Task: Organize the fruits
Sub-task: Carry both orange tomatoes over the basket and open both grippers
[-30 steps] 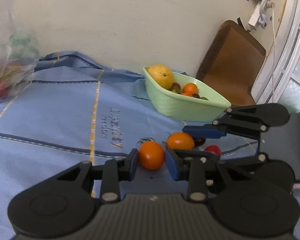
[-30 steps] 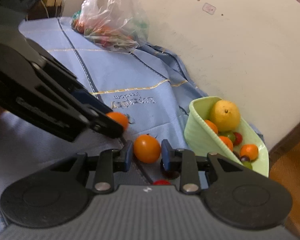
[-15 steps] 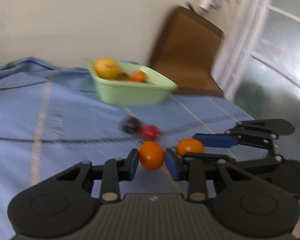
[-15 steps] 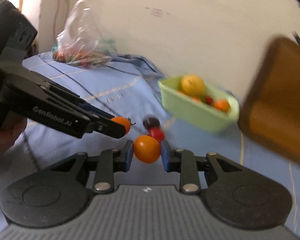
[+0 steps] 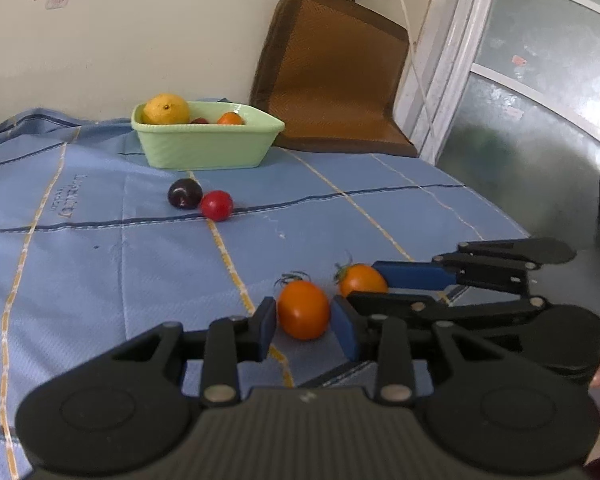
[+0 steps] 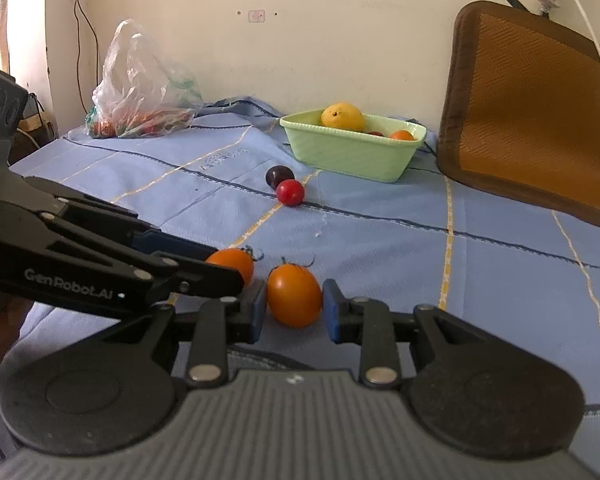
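Two orange tomatoes lie side by side on the blue cloth near the front edge. My left gripper (image 5: 303, 323) stands around one orange tomato (image 5: 303, 309), with small gaps at both pads. My right gripper (image 6: 294, 310) stands around the other orange tomato (image 6: 294, 294), also with gaps. Each tomato rests on the cloth. In the left wrist view the right gripper's fingers (image 5: 414, 274) flank the second tomato (image 5: 361, 279). A red tomato (image 5: 217, 205) and a dark plum (image 5: 185, 193) lie farther back. A green bowl (image 5: 204, 147) holds a yellow citrus and small fruits.
A brown cushion (image 6: 528, 104) leans against the wall at the back right. A clear plastic bag (image 6: 140, 88) of produce sits at the back left. The blue cloth (image 6: 380, 240) covers the table, whose edge runs close to the right grippers' side.
Both grippers carried their orange tomatoes away from the bowl toward the front of the cloth, set them down, and their jaws have loosened off the fruit.
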A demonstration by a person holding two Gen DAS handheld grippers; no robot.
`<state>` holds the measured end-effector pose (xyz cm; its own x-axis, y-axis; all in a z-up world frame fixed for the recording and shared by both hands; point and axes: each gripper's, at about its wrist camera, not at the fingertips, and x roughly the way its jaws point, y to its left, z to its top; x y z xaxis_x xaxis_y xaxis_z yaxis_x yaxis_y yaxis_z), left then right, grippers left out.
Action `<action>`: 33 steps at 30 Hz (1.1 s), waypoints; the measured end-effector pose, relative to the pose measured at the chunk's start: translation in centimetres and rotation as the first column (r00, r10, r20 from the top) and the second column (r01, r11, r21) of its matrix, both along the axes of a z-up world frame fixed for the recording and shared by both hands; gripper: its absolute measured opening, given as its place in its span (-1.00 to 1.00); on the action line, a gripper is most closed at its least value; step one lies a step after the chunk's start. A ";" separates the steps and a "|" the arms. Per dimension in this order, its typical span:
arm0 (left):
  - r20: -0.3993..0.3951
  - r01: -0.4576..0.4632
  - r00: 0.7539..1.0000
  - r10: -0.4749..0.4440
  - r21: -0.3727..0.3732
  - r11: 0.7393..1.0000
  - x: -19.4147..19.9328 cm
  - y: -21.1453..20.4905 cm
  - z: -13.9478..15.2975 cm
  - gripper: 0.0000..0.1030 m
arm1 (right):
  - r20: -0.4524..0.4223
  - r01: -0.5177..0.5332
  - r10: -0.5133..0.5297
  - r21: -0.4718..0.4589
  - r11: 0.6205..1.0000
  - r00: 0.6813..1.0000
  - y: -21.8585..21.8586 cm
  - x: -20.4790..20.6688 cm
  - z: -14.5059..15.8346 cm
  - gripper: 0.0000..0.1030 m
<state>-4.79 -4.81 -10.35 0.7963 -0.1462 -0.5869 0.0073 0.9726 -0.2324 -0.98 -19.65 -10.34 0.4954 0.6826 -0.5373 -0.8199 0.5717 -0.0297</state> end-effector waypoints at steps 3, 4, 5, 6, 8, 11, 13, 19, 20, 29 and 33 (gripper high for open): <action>0.004 -0.017 1.000 0.017 0.029 0.999 -0.3 -0.4 0.3 -0.36 | -0.008 0.005 -0.005 0.013 1.000 1.000 -0.4 0.0 -0.1 -0.36; 0.005 -0.023 1.000 0.023 0.041 0.999 -0.3 -0.6 0.4 -0.33 | -0.012 0.008 -0.007 0.017 1.000 1.000 -0.4 0.0 -0.1 -0.36; 0.008 -0.028 1.000 0.027 0.051 0.998 -0.3 -0.7 0.6 -0.30 | -0.017 0.011 -0.010 0.022 1.000 1.000 -0.5 0.0 -0.1 -0.36; 0.010 -0.031 0.999 0.031 0.056 0.998 -0.4 -0.8 0.7 -0.25 | -0.018 0.012 -0.012 0.026 1.000 1.000 -0.6 0.0 -0.1 -0.36; 0.008 -0.032 0.999 0.031 0.061 0.998 -0.2 -0.9 0.8 -0.24 | -0.017 0.015 -0.014 0.033 0.999 1.000 -0.8 0.1 0.0 -0.35; 0.001 -0.038 0.999 0.038 0.055 0.998 0.1 -0.7 0.7 -0.26 | -0.027 0.014 -0.013 0.046 0.999 1.000 -0.9 0.4 -0.2 -0.35; -0.008 -0.042 0.999 0.043 0.034 0.999 0.4 -0.4 0.4 -0.29 | -0.044 0.010 -0.008 0.054 0.998 0.999 -0.9 0.6 -0.3 -0.35; -0.015 -0.037 0.999 0.037 0.029 0.999 0.6 -0.5 0.4 -0.30 | -0.042 -0.004 0.006 0.047 0.999 0.999 -0.9 0.8 0.0 -0.35; -0.019 -0.034 0.999 0.034 0.019 0.999 0.7 -0.4 0.3 -0.31 | -0.050 -0.008 0.011 0.050 0.999 0.999 -0.9 0.9 0.0 -0.35; 0.014 -0.040 0.999 0.041 -0.047 0.998 2.8 2.0 1.9 -0.42 | -0.134 -0.022 0.039 0.127 0.992 0.990 -0.1 3.1 1.2 -0.37; 0.087 -0.047 0.995 0.051 -0.043 0.998 6.0 4.0 5.2 -0.42 | -0.068 0.007 0.004 0.168 0.986 0.998 1.7 5.9 3.4 -0.37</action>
